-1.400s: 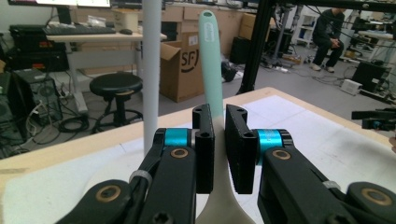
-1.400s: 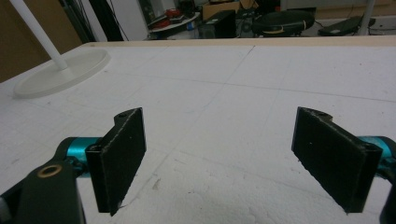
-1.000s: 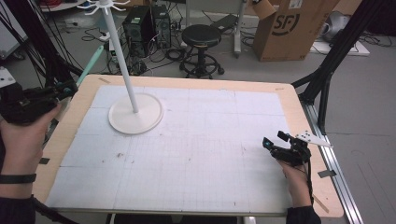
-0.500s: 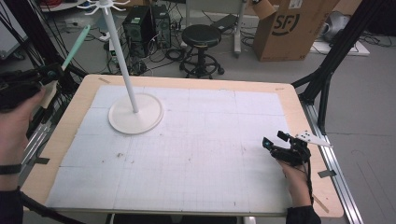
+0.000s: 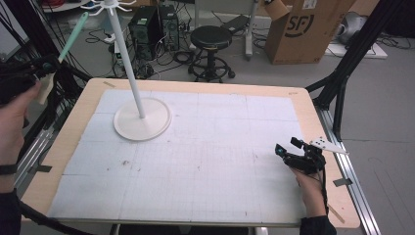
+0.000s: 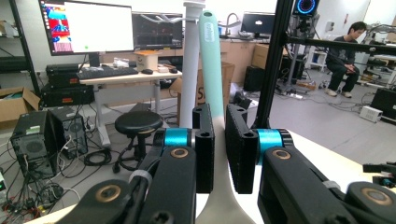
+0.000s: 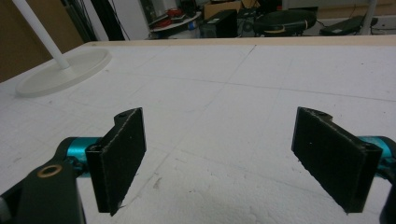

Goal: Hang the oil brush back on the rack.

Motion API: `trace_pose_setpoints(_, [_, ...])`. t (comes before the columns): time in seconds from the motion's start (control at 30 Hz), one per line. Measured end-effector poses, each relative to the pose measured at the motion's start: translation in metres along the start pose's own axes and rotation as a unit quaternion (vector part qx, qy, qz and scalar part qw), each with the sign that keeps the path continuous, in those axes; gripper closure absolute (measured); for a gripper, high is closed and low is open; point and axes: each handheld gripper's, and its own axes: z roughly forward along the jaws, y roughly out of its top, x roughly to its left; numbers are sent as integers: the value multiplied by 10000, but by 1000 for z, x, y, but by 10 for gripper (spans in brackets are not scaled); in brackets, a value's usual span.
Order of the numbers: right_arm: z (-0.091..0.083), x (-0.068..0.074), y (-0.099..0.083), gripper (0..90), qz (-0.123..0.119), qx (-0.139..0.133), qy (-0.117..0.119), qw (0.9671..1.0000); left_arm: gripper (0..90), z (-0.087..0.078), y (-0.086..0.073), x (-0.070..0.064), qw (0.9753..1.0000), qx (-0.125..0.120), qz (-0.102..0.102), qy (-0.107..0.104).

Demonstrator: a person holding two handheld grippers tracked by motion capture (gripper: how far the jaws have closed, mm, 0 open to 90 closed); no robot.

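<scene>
My left gripper (image 5: 43,68) is held up off the table's far left corner, shut on a utensil (image 5: 72,38) with a mint-green handle and a cream head. In the left gripper view the utensil (image 6: 212,70) rises between the closed jaws of the left gripper (image 6: 219,140), its handle pointing up beside the white pole (image 6: 190,74). The white hook stand (image 5: 142,120) has a round base on the mat's far left, and its pole (image 5: 125,54) climbs to hooks at the top. My right gripper (image 5: 289,149) rests low at the mat's near right, open and holding nothing; its own view shows the right gripper (image 7: 233,154) over bare white mat.
A white gridded mat (image 5: 205,161) covers the wooden table (image 5: 313,112). Black frame posts (image 5: 350,54) stand at the right and far left. Behind the table are a stool (image 5: 210,44), computer towers (image 5: 151,27) and a cardboard box (image 5: 303,29). Metal rails (image 5: 355,181) run along both sides.
My left gripper has risen with the utensil, and the handle has swung up and left, steeper than before. The right gripper has stayed in place, open.
</scene>
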Motion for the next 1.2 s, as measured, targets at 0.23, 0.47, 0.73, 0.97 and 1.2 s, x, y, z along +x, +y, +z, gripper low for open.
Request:
trace_pose_setpoints(0.23, [0,0,0,169,-11,-3,0,10000,823,4,0,1,10000,42,4,12])
trace_pose_setpoints(0.47, [0,0,0,169,-38,0,0,10000,823,6,-1,1,10000,79,13,13])
trace_pose_setpoints(0.73, [0,-1,0,169,-34,-6,1,10000,823,8,0,3,9999,122,0,24])
trace_pose_setpoints(0.97, [0,-1,0,169,-47,-14,-1,10000,823,10,0,3,9999,154,23,36])
trace_pose_setpoints(1.2, [0,-1,0,169,-23,-11,4,10000,823,13,0,2,9998,196,39,9])
